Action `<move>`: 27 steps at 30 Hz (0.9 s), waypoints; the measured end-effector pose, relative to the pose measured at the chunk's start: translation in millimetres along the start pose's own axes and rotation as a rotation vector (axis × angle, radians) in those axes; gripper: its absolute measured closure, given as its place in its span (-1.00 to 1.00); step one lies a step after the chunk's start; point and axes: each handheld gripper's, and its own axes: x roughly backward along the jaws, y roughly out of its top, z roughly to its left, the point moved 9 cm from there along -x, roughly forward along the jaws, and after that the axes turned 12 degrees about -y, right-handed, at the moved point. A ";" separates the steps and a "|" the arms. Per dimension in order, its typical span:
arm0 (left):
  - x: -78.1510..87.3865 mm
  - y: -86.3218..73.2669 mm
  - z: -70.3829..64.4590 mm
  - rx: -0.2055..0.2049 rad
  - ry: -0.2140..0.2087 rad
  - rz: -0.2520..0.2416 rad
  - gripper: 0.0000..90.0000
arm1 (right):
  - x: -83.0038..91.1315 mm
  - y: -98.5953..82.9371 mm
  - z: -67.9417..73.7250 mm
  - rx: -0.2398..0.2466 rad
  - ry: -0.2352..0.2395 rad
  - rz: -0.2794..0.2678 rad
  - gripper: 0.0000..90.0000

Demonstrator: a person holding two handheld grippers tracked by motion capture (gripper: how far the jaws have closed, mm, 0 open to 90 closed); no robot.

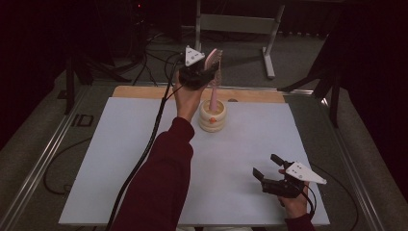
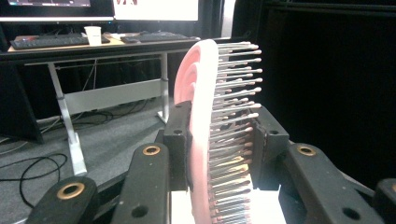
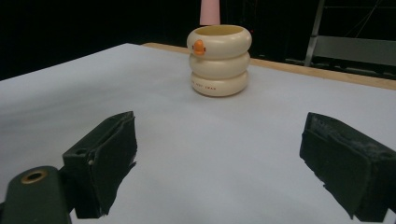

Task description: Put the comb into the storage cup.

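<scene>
My left gripper (image 1: 204,72) pinches the pink hairbrush (image 1: 212,62), handle in the cream cup (image 1: 212,115) near the table's far edge (image 1: 144,91); next I must lift straight. My right gripper (image 1: 269,167) waits spread.

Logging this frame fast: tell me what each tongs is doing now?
Left tongs: closed on the pink hairbrush, handle in the cream cup.
Right tongs: open, holding nothing.

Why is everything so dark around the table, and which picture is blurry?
High view: the room is dim, and the white table is the brightest part. Left gripper view: the pink hairbrush is so near that its bristles look soft, and the right side is nearly black. Right gripper view: the cream duck-face cup is sharp, with black behind it.
</scene>
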 end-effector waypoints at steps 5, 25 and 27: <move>-2.7 -2.4 0.1 0.001 0.004 -0.001 0.46 | -0.5 0.2 -0.8 0.002 -0.001 -0.001 -0.76; -16.0 -14.2 -4.0 0.007 0.004 0.002 0.46 | -1.0 0.9 -2.4 -0.010 -0.003 -0.006 -0.76; -16.0 -14.2 -4.0 0.007 0.004 0.002 0.46 | -1.0 0.8 -2.5 -0.011 -0.003 -0.006 -0.76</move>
